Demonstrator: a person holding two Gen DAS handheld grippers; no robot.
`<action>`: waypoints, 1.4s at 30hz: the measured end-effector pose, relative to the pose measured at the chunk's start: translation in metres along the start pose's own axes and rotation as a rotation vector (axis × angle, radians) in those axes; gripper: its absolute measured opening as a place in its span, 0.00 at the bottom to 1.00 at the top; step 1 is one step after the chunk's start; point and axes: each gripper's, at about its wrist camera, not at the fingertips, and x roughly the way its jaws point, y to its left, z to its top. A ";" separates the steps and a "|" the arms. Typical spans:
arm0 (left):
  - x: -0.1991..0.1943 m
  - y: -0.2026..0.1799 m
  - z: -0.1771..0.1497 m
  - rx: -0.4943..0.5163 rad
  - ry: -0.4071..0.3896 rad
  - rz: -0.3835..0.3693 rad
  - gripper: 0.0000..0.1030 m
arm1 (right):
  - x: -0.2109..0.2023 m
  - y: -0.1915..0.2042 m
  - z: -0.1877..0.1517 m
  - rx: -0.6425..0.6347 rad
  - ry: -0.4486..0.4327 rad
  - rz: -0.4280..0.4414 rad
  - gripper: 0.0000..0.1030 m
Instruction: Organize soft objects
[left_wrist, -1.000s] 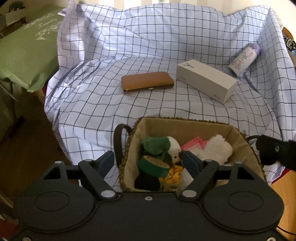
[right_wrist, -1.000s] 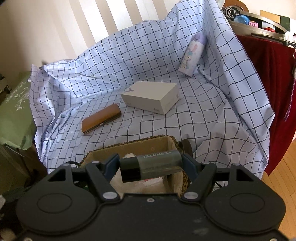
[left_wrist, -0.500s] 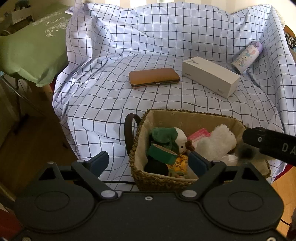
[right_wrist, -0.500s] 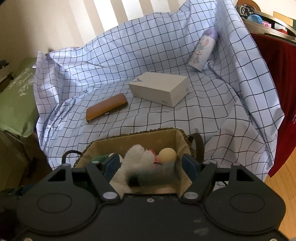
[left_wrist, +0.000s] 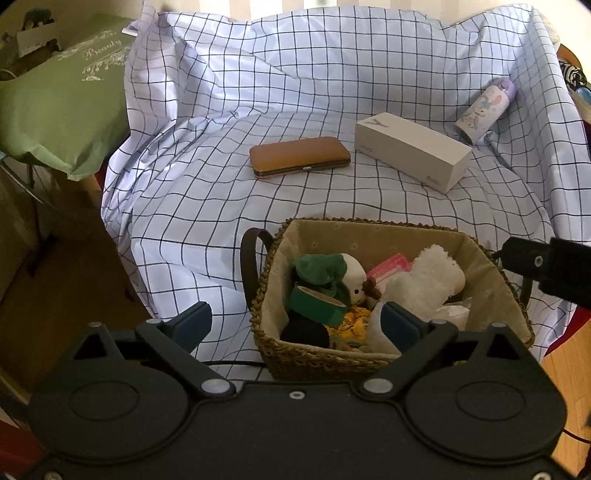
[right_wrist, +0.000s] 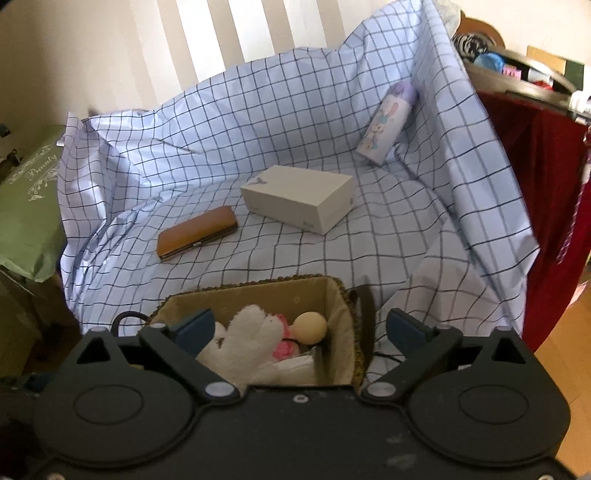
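Both tools hang over the woven basket (left_wrist: 369, 354) at the near edge of the checked cloth (left_wrist: 295, 92). The left tool (left_wrist: 295, 325) has its jaws spreading apart, and nothing is pressed between its pads; the basket's near-left corner merely lies in the gap below them. The right tool (right_wrist: 303, 328) is likewise opening, with no object gripped; the white plush (right_wrist: 243, 347) and a cream ball (right_wrist: 310, 325) sit in the basket beneath it, untouched.

The soft things are already gathered in the basket: a green-hatted plush doll (left_wrist: 332, 273), a green roll (left_wrist: 317, 302), a pink item (left_wrist: 391, 266) and the fluffy white plush.

What lies out on the cloth looks hard rather than soft: a brown clasp case (left_wrist: 299, 157), a white box (left_wrist: 410, 151) and a printed bottle (left_wrist: 484, 110). All three sit well beyond the basket, ahead of both tools. The case lies with its long axis running across the left view, nearer the left tool. The bottle rests tilted against the raised cloth at the far right, closer to the right tool, and the box sits between them.

Judging from this, the sorting seems nearly done, unless soft items remain out of sight.
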 end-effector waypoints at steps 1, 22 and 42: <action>-0.001 0.000 0.000 0.002 -0.001 0.000 0.92 | -0.002 0.000 0.000 -0.002 -0.005 -0.007 1.00; -0.007 0.004 -0.001 -0.019 -0.010 0.009 0.96 | -0.002 -0.002 -0.015 -0.069 0.083 -0.127 1.00; -0.003 -0.001 -0.005 -0.008 0.027 0.008 0.97 | -0.001 -0.005 -0.015 -0.053 0.103 -0.148 1.00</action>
